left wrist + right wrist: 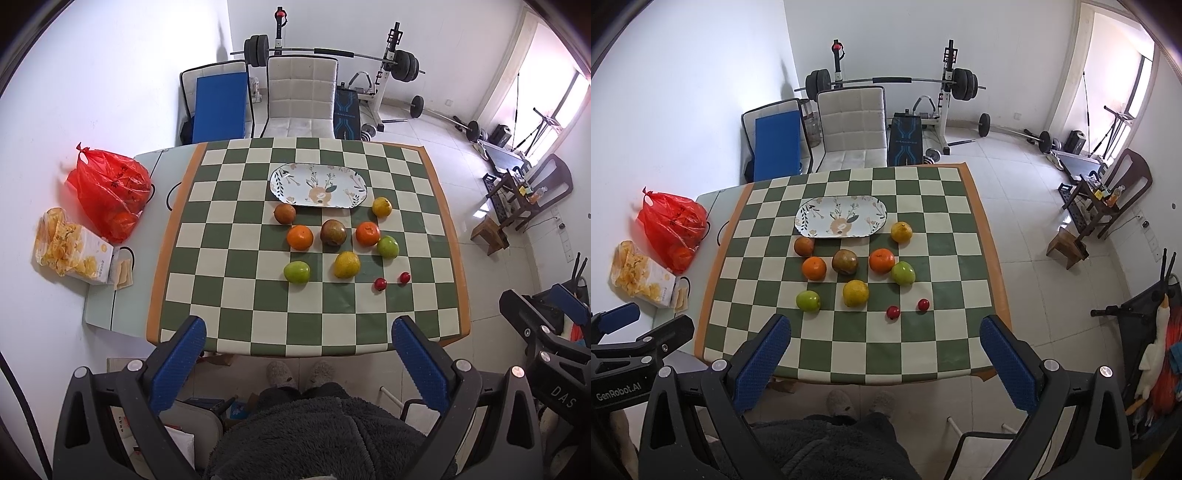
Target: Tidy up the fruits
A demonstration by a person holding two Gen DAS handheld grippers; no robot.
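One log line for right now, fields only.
left claw open | right claw open | plate bare | fruits on cloth | nothing held

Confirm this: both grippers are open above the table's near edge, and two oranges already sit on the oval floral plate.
Wrong on the plate. The oval floral plate holds nothing; both oranges lie on the green-and-cream checked tablecloth in front of it, as the left wrist view shows. The left gripper and right gripper are indeed open.

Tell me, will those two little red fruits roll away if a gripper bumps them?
Probably. The two little red fruits look round and lie loose on the flat checked cloth. Being smallest, they likely weigh little and may slip between wide-open fingers.
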